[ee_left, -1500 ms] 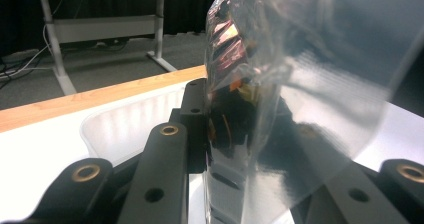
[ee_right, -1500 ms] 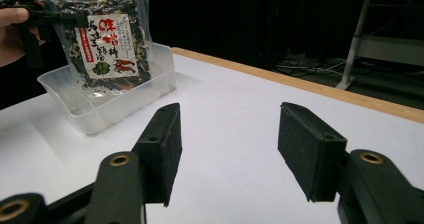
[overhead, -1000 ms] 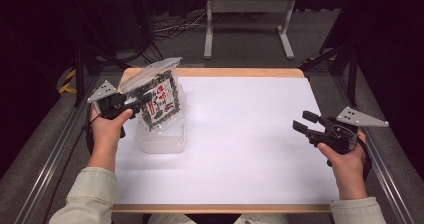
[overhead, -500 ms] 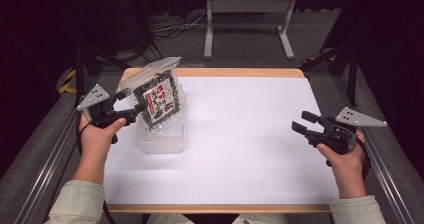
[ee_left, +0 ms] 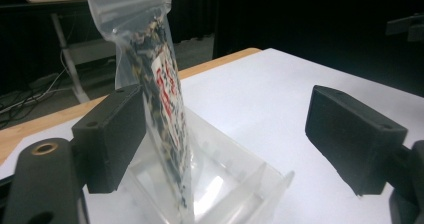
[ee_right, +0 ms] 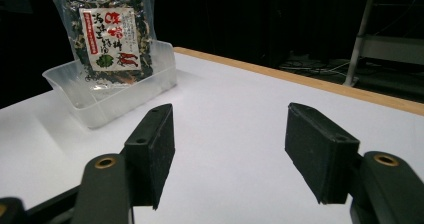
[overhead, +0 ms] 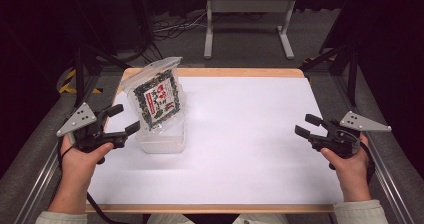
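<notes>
Beside the bag (overhead: 159, 100), left claw (overhead: 121, 121) gapes empty.

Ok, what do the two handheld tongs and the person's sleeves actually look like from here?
The left tongs and the right tongs are matte black, each with two blocky rectangular jaws on arms with brass-ringed holes. Each carries a grey three-cornered plate dotted with small holes. A black cable trails from the left one. The sleeves are pale.

Your left gripper (overhead: 117, 120) sits at about eight o'clock on the table, its jaws having just been opening, now spread wide with nothing pinched between them. Your right gripper (overhead: 310, 125) rests at four o'clock (jaws likewise just opening), wide and empty, both forearms low.
</notes>
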`<act>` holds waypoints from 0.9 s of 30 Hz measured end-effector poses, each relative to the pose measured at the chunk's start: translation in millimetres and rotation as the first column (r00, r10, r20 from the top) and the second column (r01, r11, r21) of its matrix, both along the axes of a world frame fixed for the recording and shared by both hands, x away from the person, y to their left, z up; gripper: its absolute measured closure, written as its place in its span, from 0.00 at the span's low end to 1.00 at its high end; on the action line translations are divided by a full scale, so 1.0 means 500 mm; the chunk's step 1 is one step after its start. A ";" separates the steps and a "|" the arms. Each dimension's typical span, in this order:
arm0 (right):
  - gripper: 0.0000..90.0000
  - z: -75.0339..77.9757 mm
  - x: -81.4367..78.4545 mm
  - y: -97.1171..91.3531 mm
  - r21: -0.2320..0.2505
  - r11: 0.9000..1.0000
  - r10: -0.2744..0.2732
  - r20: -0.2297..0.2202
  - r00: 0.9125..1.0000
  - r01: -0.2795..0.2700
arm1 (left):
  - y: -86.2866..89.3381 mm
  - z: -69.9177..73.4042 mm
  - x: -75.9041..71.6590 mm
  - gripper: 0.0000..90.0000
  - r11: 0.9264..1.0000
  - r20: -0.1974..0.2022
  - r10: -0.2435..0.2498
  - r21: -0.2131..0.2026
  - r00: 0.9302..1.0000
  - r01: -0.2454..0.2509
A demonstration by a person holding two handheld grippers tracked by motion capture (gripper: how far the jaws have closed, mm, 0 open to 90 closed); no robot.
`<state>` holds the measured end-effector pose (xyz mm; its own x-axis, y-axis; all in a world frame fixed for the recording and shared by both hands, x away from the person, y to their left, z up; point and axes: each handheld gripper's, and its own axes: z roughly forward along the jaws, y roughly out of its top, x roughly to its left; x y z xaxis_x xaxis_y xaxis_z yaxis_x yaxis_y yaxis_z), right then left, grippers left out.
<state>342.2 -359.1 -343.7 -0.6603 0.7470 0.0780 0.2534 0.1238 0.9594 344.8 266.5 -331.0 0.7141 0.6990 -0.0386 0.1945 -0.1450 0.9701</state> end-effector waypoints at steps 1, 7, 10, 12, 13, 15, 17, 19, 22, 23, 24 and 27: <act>0.41 -0.002 0.000 -0.001 -0.001 1.000 -0.002 0.002 1.000 0.002 | 0.002 -0.002 -0.005 0.19 1.000 -0.001 -0.001 0.003 1.000 0.001; 0.41 -0.012 -0.007 -0.008 0.000 1.000 -0.002 0.009 1.000 0.002 | 0.009 -0.024 -0.034 0.17 0.999 -0.010 -0.009 0.049 1.000 0.010; 0.41 -0.017 -0.009 -0.013 -0.001 1.000 0.001 0.021 1.000 -0.001 | 0.010 -0.036 -0.045 0.17 0.999 -0.021 -0.020 0.050 1.000 0.021; 0.41 -0.020 -0.011 -0.015 0.003 1.000 0.002 0.021 1.000 -0.002 | 0.011 -0.045 -0.051 0.16 0.998 -0.025 -0.021 0.055 0.999 0.022; 0.41 -0.022 -0.011 -0.016 0.002 1.000 0.000 0.024 1.000 0.000 | 0.011 -0.051 -0.054 0.16 0.998 -0.029 -0.019 0.058 0.999 0.021; 0.41 -0.025 -0.012 -0.018 0.000 1.000 0.000 0.023 1.000 0.000 | 0.012 -0.063 -0.059 0.15 0.998 -0.049 -0.023 0.054 0.999 0.026; 0.41 -0.030 -0.014 -0.020 -0.002 1.000 0.001 0.027 1.000 -0.001 | 0.014 -0.073 -0.063 0.15 0.999 -0.069 -0.026 0.045 0.997 0.029; 0.41 -0.036 -0.015 -0.021 0.000 1.000 0.004 0.029 1.000 -0.004 | 0.015 -0.086 -0.067 0.15 0.999 -0.077 -0.024 0.024 0.997 0.025; 0.41 -0.043 -0.017 -0.023 0.003 1.000 0.001 0.022 1.000 -0.001 | 0.016 -0.107 -0.069 0.15 1.000 -0.091 -0.012 0.012 0.996 0.013; 0.41 -0.046 -0.016 -0.024 0.002 1.000 0.004 0.023 1.000 -0.004 | 0.016 -0.111 -0.068 0.15 1.000 -0.099 -0.011 0.017 0.995 0.012; 0.41 -0.048 -0.016 -0.025 0.004 1.000 0.005 0.026 1.000 -0.005 | 0.017 -0.116 -0.068 0.15 1.000 -0.108 -0.008 0.023 0.994 0.011; 0.41 -0.055 -0.017 -0.026 0.004 1.000 0.007 0.026 1.000 -0.007 | 0.015 -0.134 -0.067 0.15 1.000 -0.119 -0.007 0.013 0.993 0.009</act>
